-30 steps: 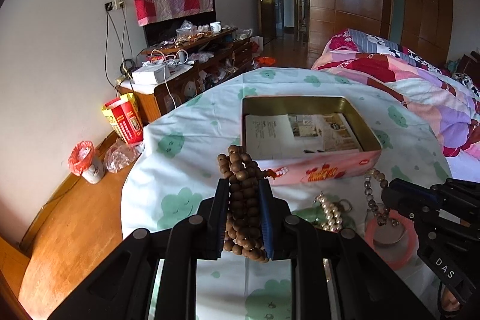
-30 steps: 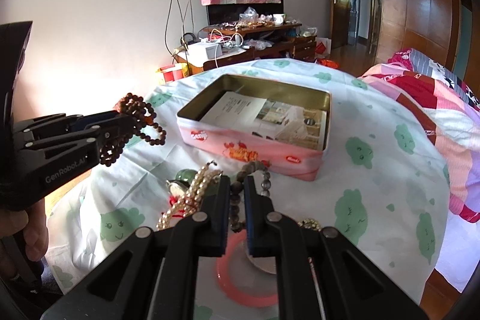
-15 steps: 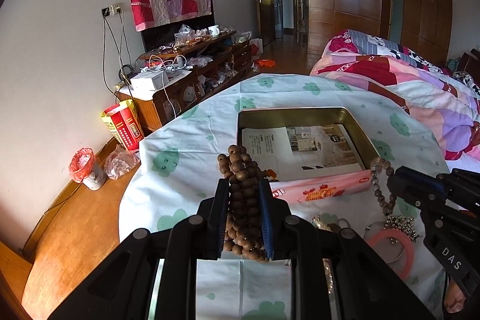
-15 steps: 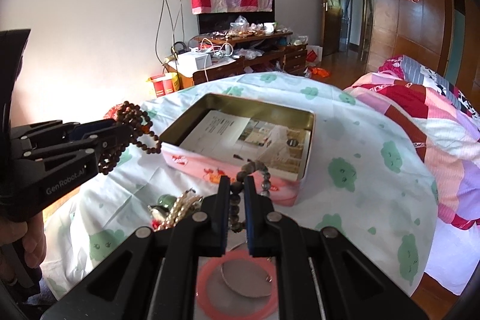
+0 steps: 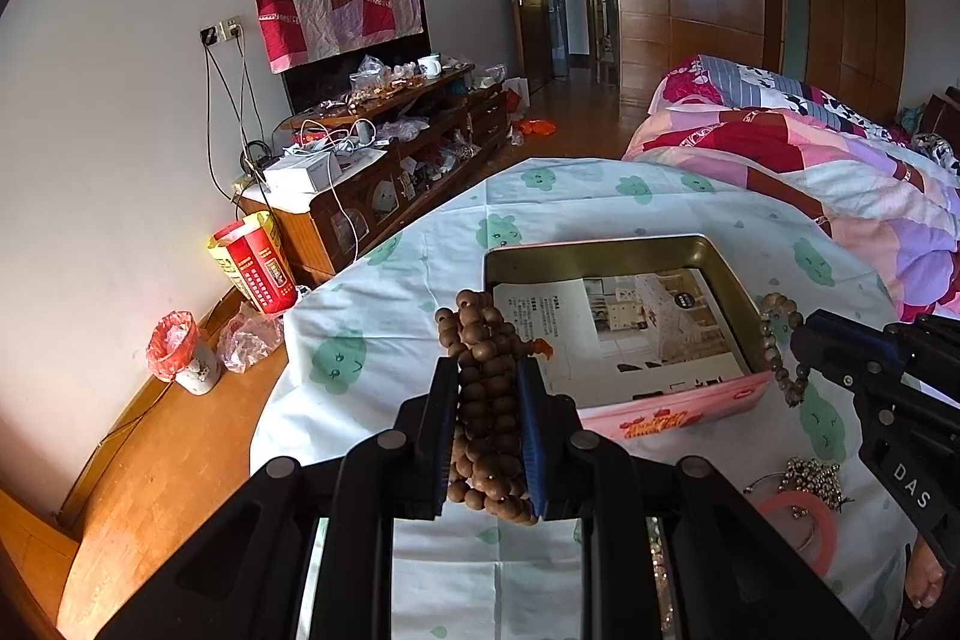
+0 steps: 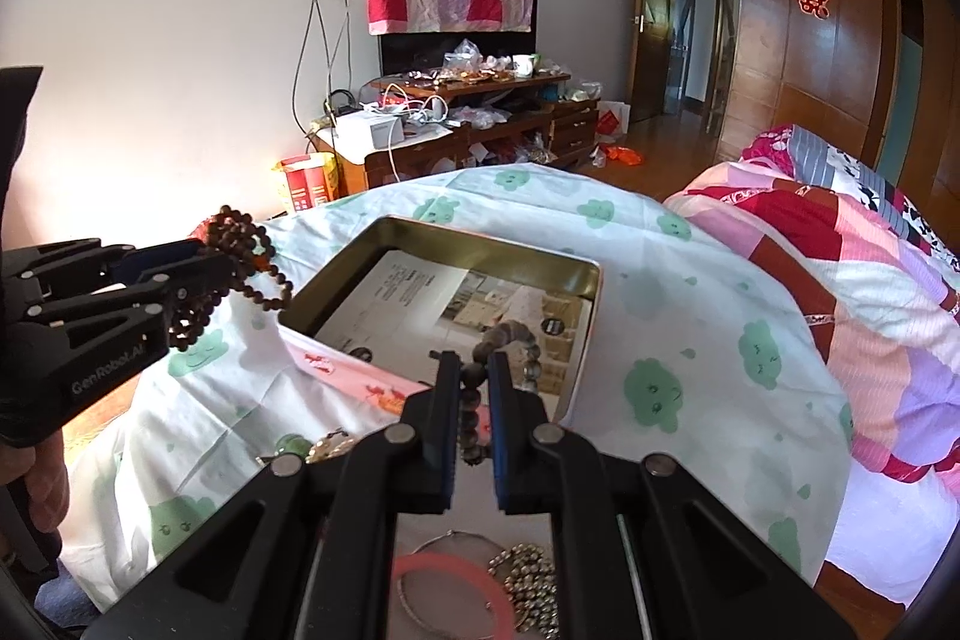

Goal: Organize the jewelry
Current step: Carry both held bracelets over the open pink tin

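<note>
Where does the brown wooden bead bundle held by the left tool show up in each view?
Left wrist: brown bead bundle at centre bottom, clamped in the left tool.
Right wrist: bundle at far left, mid-height.
Shared landmark: open pink tin.
</note>
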A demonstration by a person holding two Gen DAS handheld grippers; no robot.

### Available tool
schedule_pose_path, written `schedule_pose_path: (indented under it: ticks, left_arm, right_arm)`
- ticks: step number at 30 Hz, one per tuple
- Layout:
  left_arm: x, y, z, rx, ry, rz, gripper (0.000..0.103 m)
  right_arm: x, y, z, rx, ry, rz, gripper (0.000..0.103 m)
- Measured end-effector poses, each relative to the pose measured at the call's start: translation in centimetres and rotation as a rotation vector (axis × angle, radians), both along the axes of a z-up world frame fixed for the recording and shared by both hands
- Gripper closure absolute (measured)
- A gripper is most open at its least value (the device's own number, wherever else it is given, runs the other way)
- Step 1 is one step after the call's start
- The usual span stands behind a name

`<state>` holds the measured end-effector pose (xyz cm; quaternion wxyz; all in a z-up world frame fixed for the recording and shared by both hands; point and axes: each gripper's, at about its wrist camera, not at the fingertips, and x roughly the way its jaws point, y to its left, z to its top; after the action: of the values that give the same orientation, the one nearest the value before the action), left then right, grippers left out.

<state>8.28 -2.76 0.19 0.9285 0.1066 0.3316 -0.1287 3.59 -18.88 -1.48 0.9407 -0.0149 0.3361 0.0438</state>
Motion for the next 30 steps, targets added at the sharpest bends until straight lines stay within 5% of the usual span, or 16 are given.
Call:
schedule_pose_path:
  ticks: [30]
  left_arm:
    - [4.8,-2.3,1.5,0.074,-0.024,-0.009,0.083]
  right_arm:
    - [4.4,-0.7,2.0,-0.089,-0.02,-0.011,0.092]
